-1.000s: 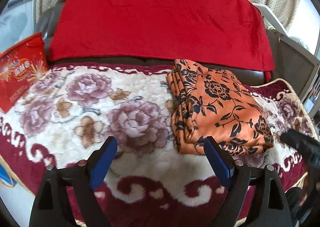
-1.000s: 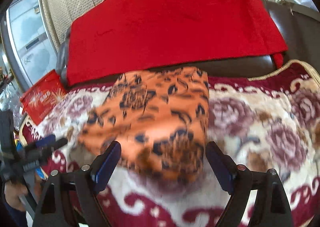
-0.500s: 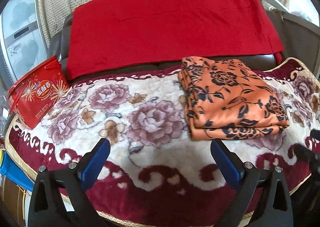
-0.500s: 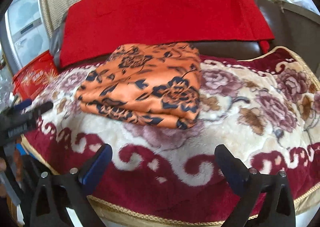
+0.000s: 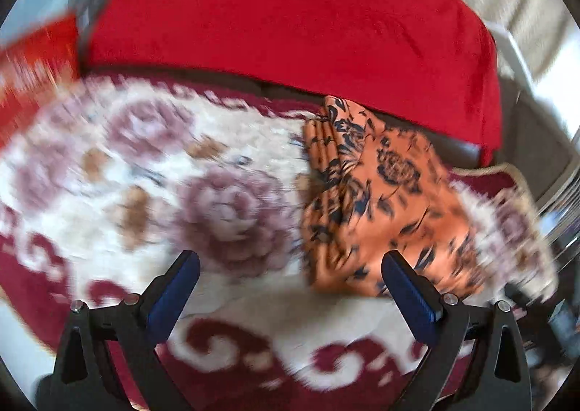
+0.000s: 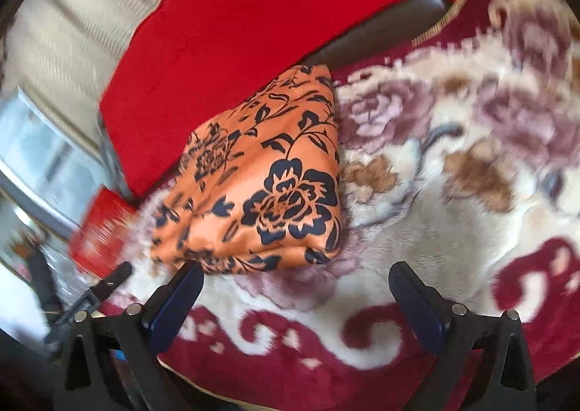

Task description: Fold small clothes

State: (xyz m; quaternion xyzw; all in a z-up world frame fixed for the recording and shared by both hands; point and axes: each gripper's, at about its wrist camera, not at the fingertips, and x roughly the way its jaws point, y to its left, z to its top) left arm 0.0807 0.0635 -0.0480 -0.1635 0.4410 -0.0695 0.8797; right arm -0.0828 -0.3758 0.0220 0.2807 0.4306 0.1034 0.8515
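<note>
Two grippers, both with jaws spread wide and nothing between them. My left gripper (image 5: 290, 278) hangs over the floral blanket (image 5: 152, 200); my right gripper (image 6: 295, 282) hangs over the blanket's near edge. Each pair of jaws has just been opening, with only blanket showing in the gap.

Orange floral garment (image 6: 261, 179) lies on the blanket as a compact stacked bundle, toward the far side, close under the red cloth (image 6: 275, 12) draped over the sofa back. From how it lies, I judge the folding of this piece done and the hands clear of it. Next move, as I read it: fetch another small garment. None shows in either view, so I would have to look for one first.

Left wrist view: layered fold edges along the bundle's left side, right of centre; much motion blur. A red package (image 5: 32, 70) sits at far left.

Right wrist view: sharper, shows the smooth top panel and the near folded edge, which the left jaw's tip overlaps in the picture; contact I cannot tell. The other gripper's dark frame shows at lower left.
</note>
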